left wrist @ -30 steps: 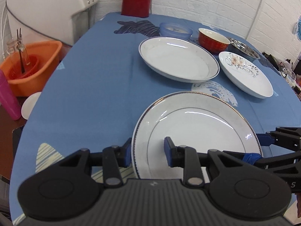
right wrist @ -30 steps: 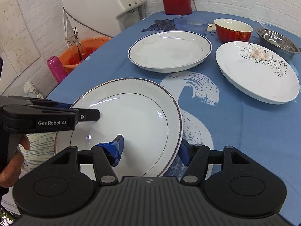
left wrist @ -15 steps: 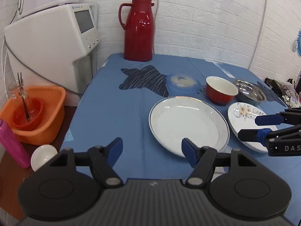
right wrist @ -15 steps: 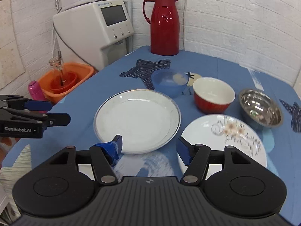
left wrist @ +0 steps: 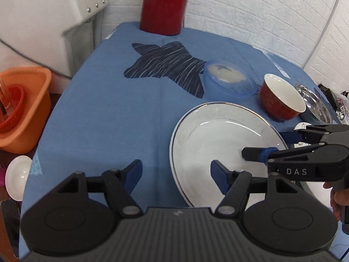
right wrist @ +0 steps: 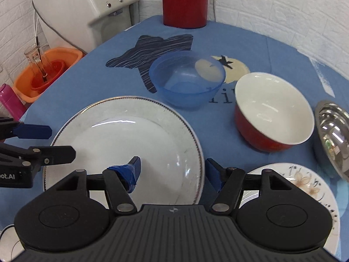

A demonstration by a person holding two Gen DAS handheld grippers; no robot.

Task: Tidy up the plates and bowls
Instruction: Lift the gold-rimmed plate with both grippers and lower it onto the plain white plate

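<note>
A white plate (left wrist: 222,144) (right wrist: 130,139) with a thin dark rim lies flat on the blue cloth. My left gripper (left wrist: 176,172) (right wrist: 59,142) is open across its left rim, one finger over the plate and one over the cloth. On the opposite side my right gripper (right wrist: 173,168) (left wrist: 270,145) is open across the right rim. Neither holds anything. Behind the plate stand a translucent blue bowl (right wrist: 187,78) (left wrist: 229,83), a red bowl (right wrist: 272,111) (left wrist: 281,98) with a white inside, and a steel bowl (right wrist: 333,135) (left wrist: 314,102). A floral plate (right wrist: 305,187) lies at the right.
A red thermos (right wrist: 184,2) stands at the table's far edge by the brick wall. Left of the table are a white machine (right wrist: 87,6), an orange basin (left wrist: 21,109) holding a red basket, a pink bottle (right wrist: 11,102) and a small white dish (left wrist: 17,176).
Both grippers left the near gold-rimmed plate, rose, and moved forward and down to the farther white plate. The left gripper's fingers opened wider.
</note>
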